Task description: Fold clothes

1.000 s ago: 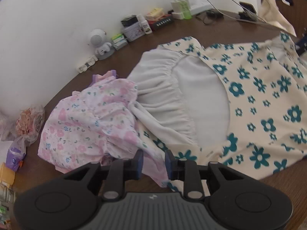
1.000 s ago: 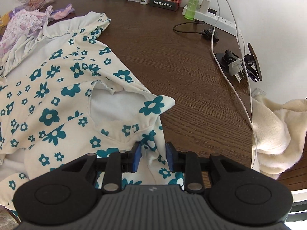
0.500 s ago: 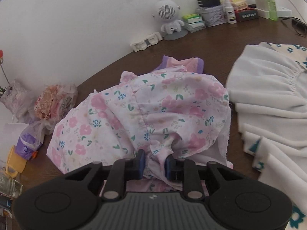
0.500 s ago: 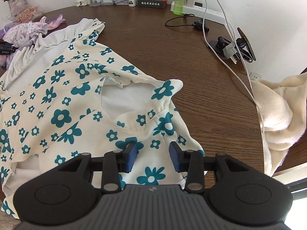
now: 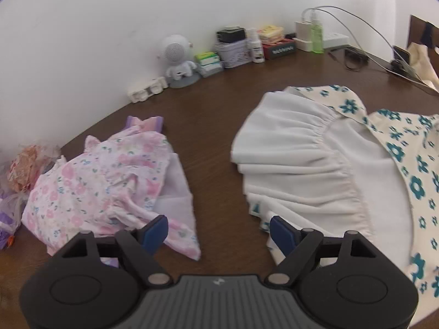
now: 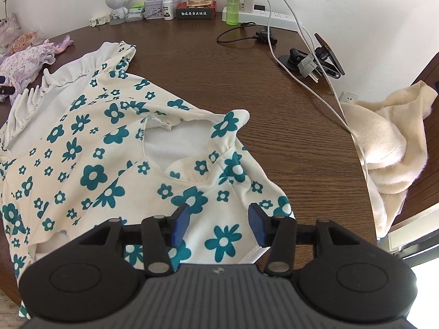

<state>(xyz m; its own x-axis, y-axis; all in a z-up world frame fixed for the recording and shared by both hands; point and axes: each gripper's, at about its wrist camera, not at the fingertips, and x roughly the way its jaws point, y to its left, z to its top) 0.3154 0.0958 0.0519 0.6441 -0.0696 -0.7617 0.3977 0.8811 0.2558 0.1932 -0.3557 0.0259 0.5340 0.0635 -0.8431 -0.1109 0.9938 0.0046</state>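
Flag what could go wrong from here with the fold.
1. The pink floral garment lies crumpled right beside the teal-flower dress; the left gripper, whose jaws have just been opening with nothing between them, could snag it instead.
2. The dress neckline is bunched, so folding now may lock in creases.
3. White cables trail near the dress; a wide sweep might drag them.
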